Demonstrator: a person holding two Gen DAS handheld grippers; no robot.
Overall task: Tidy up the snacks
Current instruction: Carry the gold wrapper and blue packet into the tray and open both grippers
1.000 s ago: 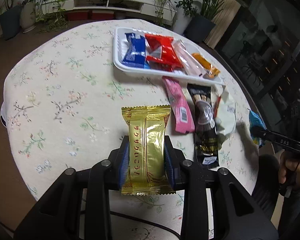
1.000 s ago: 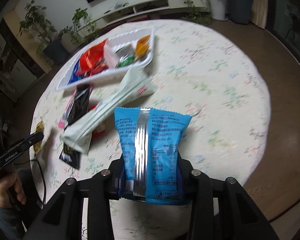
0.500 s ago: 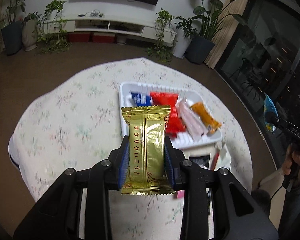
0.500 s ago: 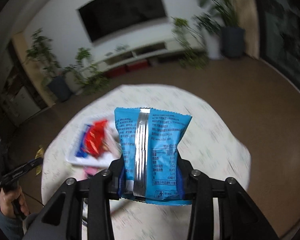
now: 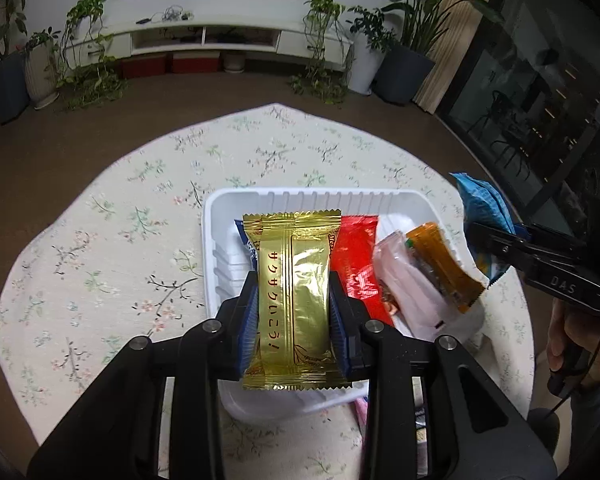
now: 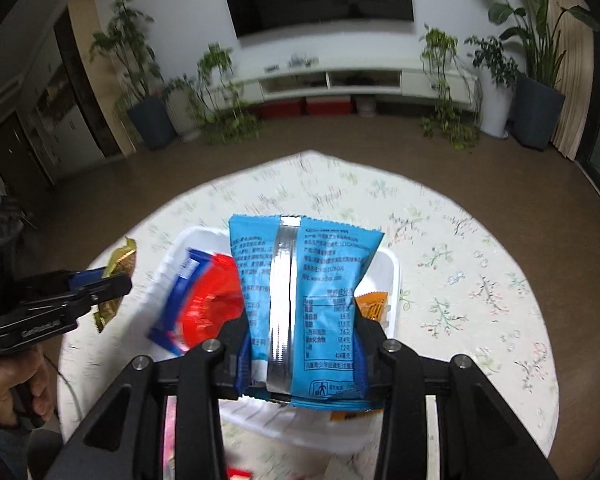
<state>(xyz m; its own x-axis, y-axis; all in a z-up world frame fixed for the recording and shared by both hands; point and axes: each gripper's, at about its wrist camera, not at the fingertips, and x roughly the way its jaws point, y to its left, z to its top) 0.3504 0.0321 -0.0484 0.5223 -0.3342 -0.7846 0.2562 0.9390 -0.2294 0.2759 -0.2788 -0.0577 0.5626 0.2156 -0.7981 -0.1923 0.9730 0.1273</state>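
Floral-cloth tabletop (image 5: 112, 248) sat under both our grippers, living room with plants and TV unit behind. Nearest in the left wrist view, our left gripper (image 5: 294, 312) was clamped on the gold wafer packet (image 5: 294, 296), held above the near-left part of the white tray (image 5: 300, 196). Our right gripper (image 6: 302, 344) was clamped on the blue snack bag (image 6: 304, 296), over the tray's right half. Beyond, inside the tray: blue wrapper (image 6: 180, 300), red packet (image 5: 356, 256), pink stick (image 5: 408, 292), orange packet (image 5: 444, 268). A few snacks were still outside the tray's near edge, mostly hidden. We judged this the transport-to-drop step. Next move: lower each packet into a free tray slot, then open the jaws without overlapping the items already there.
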